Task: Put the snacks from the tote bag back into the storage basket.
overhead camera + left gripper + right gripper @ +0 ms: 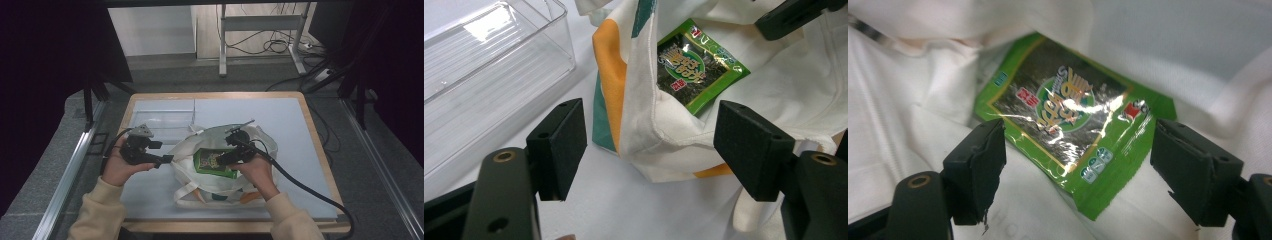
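A white tote bag [262, 142] with orange and green stripes lies open in the middle of the mat. Inside it lies a green seaweed snack packet [212, 161], flat on the fabric. My right gripper [223, 158] reaches into the bag's mouth. In the right gripper view its jaws [1078, 165] stand wide open, and the packet [1068, 115] lies just ahead of and between them, with no pad pressing on it. My left gripper [167, 160] is at the bag's left edge, open. In the left gripper view the bag's rim [639, 120] sits between its jaws [654, 145], with the packet [696, 70] beyond.
A clear plastic container [160, 120] stands empty at the back left of the mat, close to the bag [489, 65]. The grey mat [285, 115] lies on a wood-edged table [316, 145]. Black cables trail from both grippers.
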The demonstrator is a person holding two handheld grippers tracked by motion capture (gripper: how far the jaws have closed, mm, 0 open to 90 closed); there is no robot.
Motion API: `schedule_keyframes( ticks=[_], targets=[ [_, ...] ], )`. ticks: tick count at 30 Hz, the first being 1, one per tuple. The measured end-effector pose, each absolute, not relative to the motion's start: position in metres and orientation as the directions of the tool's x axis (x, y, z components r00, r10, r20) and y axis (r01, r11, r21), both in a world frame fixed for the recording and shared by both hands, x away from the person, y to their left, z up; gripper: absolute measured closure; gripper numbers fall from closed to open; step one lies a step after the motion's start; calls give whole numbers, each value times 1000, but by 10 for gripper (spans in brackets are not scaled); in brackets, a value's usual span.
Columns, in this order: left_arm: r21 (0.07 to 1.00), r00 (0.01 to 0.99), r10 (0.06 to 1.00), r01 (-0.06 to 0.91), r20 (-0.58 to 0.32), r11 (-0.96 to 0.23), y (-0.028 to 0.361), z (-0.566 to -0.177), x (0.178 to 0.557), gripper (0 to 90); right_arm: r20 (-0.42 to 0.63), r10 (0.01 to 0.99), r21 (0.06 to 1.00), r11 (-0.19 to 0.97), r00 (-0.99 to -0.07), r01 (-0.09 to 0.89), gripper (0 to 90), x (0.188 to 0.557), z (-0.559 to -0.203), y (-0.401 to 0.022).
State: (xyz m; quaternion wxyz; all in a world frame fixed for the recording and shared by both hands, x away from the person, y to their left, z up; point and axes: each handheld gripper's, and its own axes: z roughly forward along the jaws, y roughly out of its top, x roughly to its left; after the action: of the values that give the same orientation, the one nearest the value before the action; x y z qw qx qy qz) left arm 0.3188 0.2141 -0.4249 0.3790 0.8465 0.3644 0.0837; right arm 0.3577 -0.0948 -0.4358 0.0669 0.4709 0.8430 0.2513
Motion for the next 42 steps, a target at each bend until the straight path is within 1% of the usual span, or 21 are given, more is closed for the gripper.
schedule_keyframes(
  ticks=[2,9,18,22,27,29,33,36,37,39,42],
  targets=[
    [702,724,677,551,-133,-452,214,-425,319,296,109,836,461,436,-537,773,220,361,-442,-92],
    [704,724,677,550,-135,-448,216,-425,319,296,130,845,428,424,-518,798,223,369,-455,-82],
    [704,727,673,550,-137,-450,216,-426,319,296,120,856,380,428,-502,820,250,373,-469,-79],
    [705,728,672,549,-137,-450,215,-426,318,296,99,859,350,442,-502,826,268,374,-477,-81],
    [702,728,672,549,-137,-453,215,-427,318,296,124,871,333,414,-475,847,277,376,-485,-86],
    [702,728,671,550,-136,-454,214,-427,318,296,140,876,325,399,-461,857,273,378,-487,-88],
    [701,731,670,548,-134,-457,213,-427,318,296,139,882,304,395,-451,867,250,382,-490,-88],
    [701,732,668,546,-134,-459,213,-427,318,296,146,889,269,386,-434,882,195,385,-497,-88],
    [701,732,668,546,-134,-458,213,-427,318,296,160,892,261,374,-422,890,195,387,-499,-88],
    [701,731,669,547,-135,-457,214,-427,319,296,177,893,260,363,-414,895,206,388,-500,-89],
    [700,732,668,548,-135,-459,213,-428,319,296,176,894,282,355,-411,891,271,388,-500,-88]
  ],
)
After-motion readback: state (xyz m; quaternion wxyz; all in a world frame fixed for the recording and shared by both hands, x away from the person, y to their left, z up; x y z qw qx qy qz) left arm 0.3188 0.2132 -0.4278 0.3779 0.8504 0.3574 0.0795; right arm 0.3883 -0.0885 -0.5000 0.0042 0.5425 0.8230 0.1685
